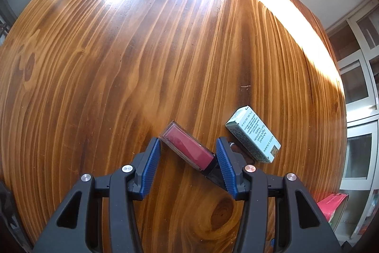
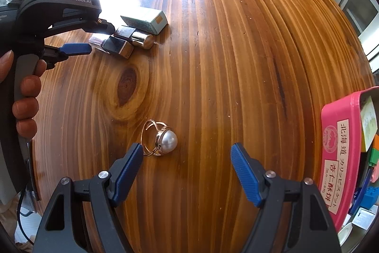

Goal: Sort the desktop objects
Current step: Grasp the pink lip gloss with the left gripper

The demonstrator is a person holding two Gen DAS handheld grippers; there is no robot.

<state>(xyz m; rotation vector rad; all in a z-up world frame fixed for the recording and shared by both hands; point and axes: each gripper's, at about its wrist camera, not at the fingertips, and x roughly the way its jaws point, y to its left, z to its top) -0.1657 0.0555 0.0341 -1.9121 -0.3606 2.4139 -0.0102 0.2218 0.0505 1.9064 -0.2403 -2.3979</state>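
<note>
A red lip gloss tube (image 1: 188,149) with a black cap lies on the wooden table (image 1: 118,63), diagonally between the fingers of my left gripper (image 1: 188,145), which is open around it. A pale green cosmetics box (image 1: 254,134) lies just right of it. In the right wrist view the left gripper (image 2: 94,37) reaches the same tube (image 2: 113,45), with a silver-capped lipstick (image 2: 136,36) and the box (image 2: 145,19) behind. My right gripper (image 2: 187,151) is open and empty; a gold pearl ring (image 2: 163,139) lies by its left fingertip.
A pink tin box (image 2: 341,155) with Japanese lettering stands at the table's right edge, holding coloured toy bricks and small items; it also shows in the left wrist view (image 1: 331,205). White cabinets (image 1: 357,87) stand beyond the table. A dark knot (image 2: 126,84) marks the wood.
</note>
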